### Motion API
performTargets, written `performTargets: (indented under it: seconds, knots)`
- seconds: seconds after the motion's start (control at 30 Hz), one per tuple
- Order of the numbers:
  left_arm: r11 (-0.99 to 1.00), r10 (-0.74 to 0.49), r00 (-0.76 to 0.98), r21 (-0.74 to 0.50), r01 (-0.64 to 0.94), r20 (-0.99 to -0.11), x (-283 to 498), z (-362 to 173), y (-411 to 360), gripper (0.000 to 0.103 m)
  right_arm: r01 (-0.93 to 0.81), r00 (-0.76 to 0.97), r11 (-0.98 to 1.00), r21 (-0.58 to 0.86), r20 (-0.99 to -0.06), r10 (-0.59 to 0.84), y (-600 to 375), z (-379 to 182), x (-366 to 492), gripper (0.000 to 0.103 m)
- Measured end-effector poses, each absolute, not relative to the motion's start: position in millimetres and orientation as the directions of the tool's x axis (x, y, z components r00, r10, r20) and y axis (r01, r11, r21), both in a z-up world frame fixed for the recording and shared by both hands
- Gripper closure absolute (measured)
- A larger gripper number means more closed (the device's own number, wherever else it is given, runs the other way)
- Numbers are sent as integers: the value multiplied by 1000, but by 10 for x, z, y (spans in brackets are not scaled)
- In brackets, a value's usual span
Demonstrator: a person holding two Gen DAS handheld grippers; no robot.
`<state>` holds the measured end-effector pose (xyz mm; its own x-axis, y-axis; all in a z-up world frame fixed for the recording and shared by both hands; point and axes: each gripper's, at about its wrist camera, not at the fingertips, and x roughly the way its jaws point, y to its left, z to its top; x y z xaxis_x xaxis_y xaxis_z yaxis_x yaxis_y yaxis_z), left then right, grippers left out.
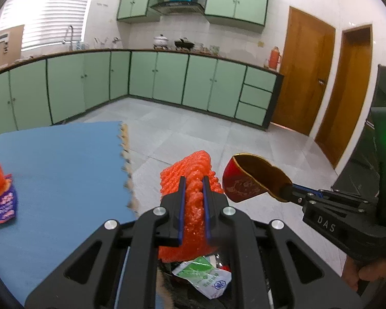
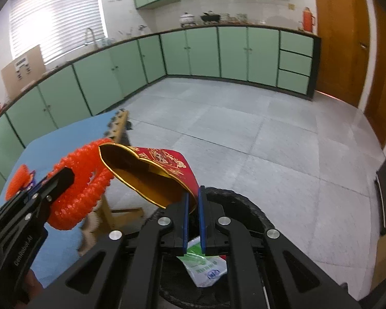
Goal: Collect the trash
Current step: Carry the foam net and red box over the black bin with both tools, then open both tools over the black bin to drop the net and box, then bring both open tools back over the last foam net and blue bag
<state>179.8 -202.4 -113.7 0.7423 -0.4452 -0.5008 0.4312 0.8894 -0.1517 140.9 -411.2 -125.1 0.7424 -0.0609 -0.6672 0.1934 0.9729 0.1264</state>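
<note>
Orange bubbly foam wrap is pinched end-on in my left gripper, directly over the dark round bin holding a green-and-white sachet; the blue foam-topped desk lies to the left.

From the right wrist, my right gripper clamps the red-and-gold paper cup by its rim above that bin, grey tiled floor beyond.

Domestic kitchen: green base cabinets run under an L-shaped countertop; wall cabinets flank a range hood; faucet beside the blinded window; pots on the countertop.
</note>
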Motion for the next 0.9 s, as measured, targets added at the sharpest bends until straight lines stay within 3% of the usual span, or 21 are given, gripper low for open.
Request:
performTargets:
  seconds: [0.23, 0.37, 0.43, 0.6, 0.67, 0.9]
  knots:
    - [870, -467, 675, -163, 465, -571, 1910, -1383, -2217, 80, 263, 691, 956, 129, -716, -94, -4408, -1529, 1451, 92]
    - [867, -475, 658, -185, 462, -584, 1941, -1431, -2238, 63, 298, 668, 941, 159, -739, -87, -4565, -1699, 1462, 65]
    - [867, -477, 658, -191, 459, -583, 1985, -1410, -2239, 58, 315, 664, 934, 166, -742, -92, -4617, -1746, 1438, 59]
    - [878, -461, 682, -176, 446, -568, 1966, -1348, -2176, 56, 330, 669, 929, 170, -736, -103, -4668, -1730, 1371, 53]
    - [884, -451, 700, -169, 436, -553, 1932, -1298, -2116, 49, 326, 680, 931, 165, -725, -110, -4617, -1669, 1325, 44]
    - [911, -404, 760, -150, 383, -510, 1861, -1071, -1798, 42, 271, 735, 954, 130, -668, -117, -4285, -1334, 1318, 24]
